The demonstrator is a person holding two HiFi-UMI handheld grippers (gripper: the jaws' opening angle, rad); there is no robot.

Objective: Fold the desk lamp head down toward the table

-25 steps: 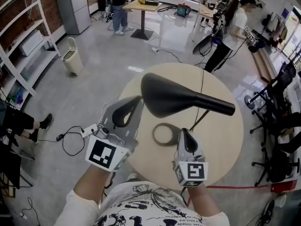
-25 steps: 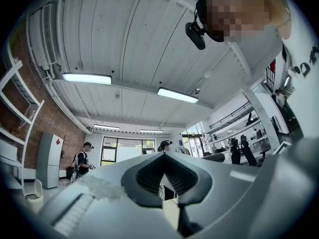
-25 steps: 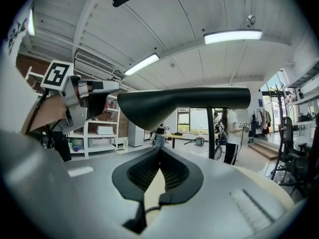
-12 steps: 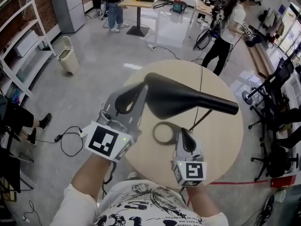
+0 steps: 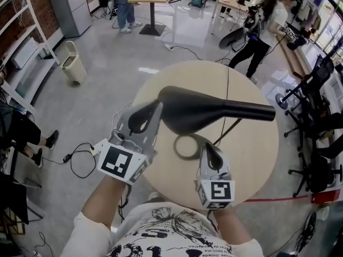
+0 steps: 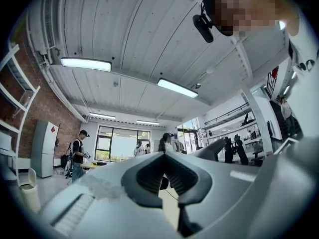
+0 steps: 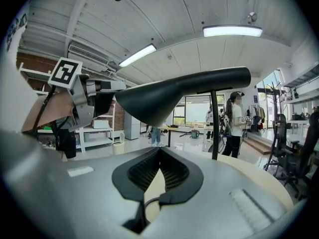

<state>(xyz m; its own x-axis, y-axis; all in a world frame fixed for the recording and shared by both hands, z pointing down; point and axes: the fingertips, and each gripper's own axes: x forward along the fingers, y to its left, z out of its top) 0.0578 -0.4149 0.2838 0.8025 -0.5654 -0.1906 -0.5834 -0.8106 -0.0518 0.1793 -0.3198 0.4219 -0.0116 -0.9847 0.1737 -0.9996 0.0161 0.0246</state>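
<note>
**Lamp head (image 5: 199,111) level above the table (image 5: 257,159), not yet folded**

The black head stands roughly level over the round table. It is carried on a thin stem (image 7: 214,128) that rises from a ring base (image 5: 185,146). The left gripper (image 5: 153,111) sits at the wide end of the head, its jaws together with nothing between them. I cannot tell whether its tip touches the head or is just beside it. The right gripper (image 5: 209,153) is low, just beside the base. Its jaws are likewise together and empty, and they point up under the head.

The step in hand looks like setting up for the push. To do it well, the left tip should probably bear on the top of the wide end, not its side, so the force turns the hinge and does not swing the lamp round. The right gripper is well placed to pin the base, which looks light enough to tip or slide. A slow, steady press following the hinge's arc seems best. It should ease off as the head nears the table.
</note>
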